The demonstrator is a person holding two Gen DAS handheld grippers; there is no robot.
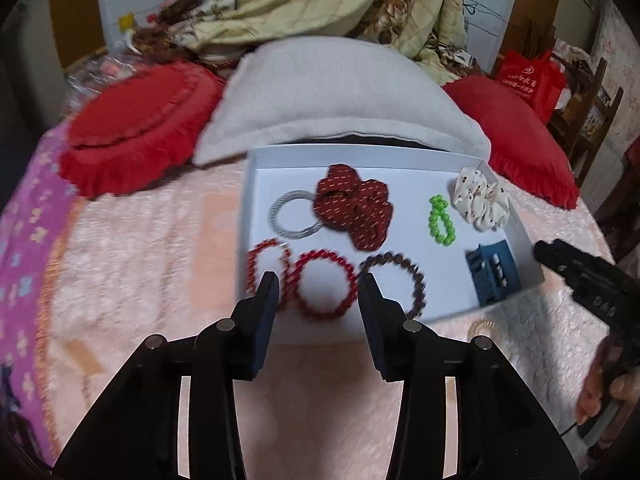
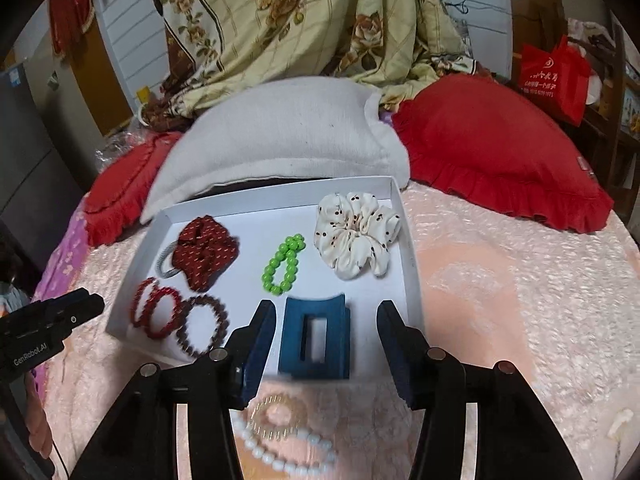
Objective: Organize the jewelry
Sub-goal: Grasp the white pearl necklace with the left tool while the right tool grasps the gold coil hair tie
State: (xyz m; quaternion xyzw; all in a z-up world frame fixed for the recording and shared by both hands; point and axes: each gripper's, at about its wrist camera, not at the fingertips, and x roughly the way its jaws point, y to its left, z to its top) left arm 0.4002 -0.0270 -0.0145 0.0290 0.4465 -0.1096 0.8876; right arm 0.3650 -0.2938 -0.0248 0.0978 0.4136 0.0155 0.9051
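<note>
A white shallow box [image 1: 256, 168] [image 2: 408, 240] lies on the bed. In it are a dark red scrunchie [image 1: 354, 208] [image 2: 206, 250], a silver ring [image 1: 280, 220], red bead bracelets [image 1: 320, 284] [image 2: 158, 312], a brown bead bracelet [image 1: 400, 280] [image 2: 204, 330], a green bead bracelet [image 1: 440, 220] [image 2: 282, 264], a white dotted scrunchie [image 1: 480, 198] [image 2: 356, 236] and a blue hair claw [image 1: 494, 274] [image 2: 316, 338]. My left gripper [image 1: 320, 286] is open above the red bracelets. My right gripper [image 2: 326, 318] is open around the blue claw, not touching. A white bead bracelet [image 2: 288, 456] and a clear coil tie [image 2: 276, 416] lie in front of the box.
A pink bedspread [image 1: 140, 280] covers the bed. A grey pillow [image 1: 340, 96] and two red cushions [image 1: 132, 136] [image 2: 500, 152] lie behind the box, with a floral quilt [image 2: 300, 20] beyond. A red bag [image 2: 556, 72] stands at the far right.
</note>
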